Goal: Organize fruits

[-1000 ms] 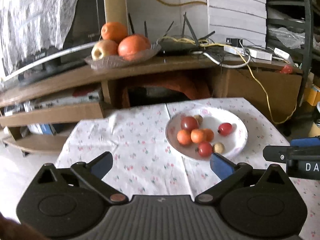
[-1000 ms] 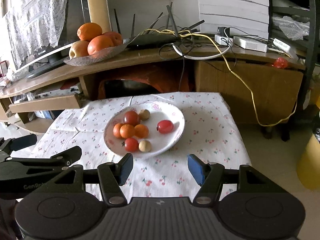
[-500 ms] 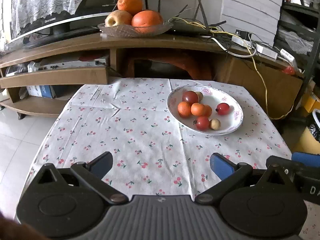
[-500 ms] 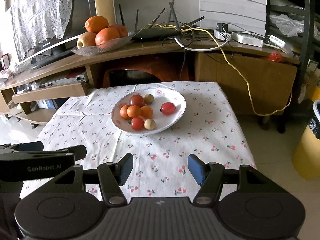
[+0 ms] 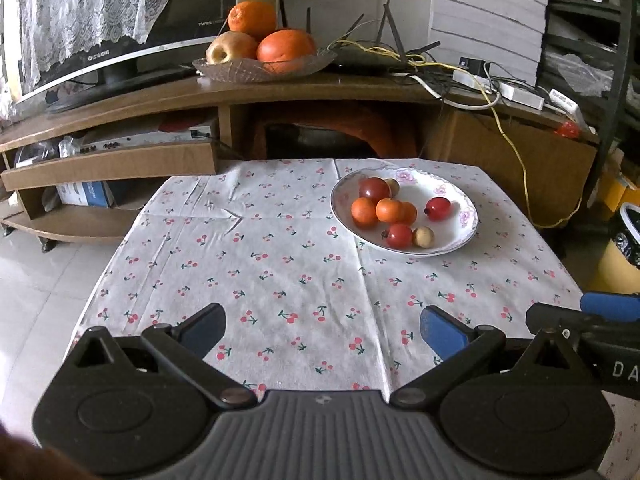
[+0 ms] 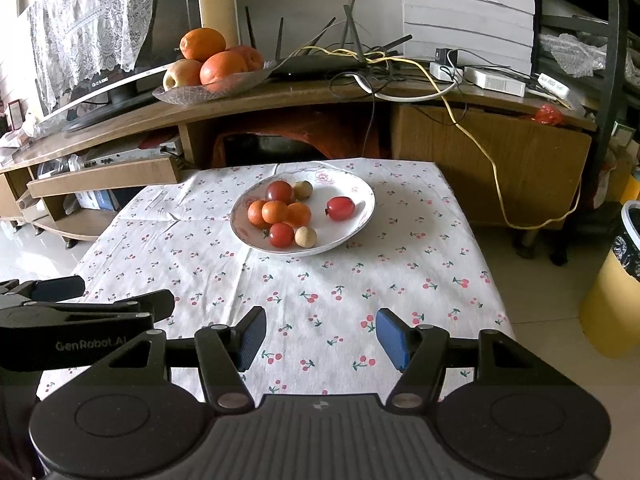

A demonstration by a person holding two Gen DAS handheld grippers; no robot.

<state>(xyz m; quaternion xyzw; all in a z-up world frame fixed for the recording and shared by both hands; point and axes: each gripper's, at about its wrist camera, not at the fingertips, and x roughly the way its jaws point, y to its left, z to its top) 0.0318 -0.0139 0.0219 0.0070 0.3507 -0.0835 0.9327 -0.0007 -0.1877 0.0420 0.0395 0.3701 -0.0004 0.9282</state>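
On the left, the left gripper hangs over the near edge of the cloth, spread wide with nothing between its fingers. Beside it the right gripper is likewise parted and empty (its tips also show at the right edge of the left view). Further right and back, all the small fruits lie together in the plate: three orange, three red, two tan; none is loose on the cloth. That fits fruit already gathered, or a mixed pile waiting to be sorted; the pictures do not settle which. The orange ones overlap, so a fourth could be hidden behind them. What kinds the fruits are is hard to tell. The near table edge is blocked by the gripper bodies.
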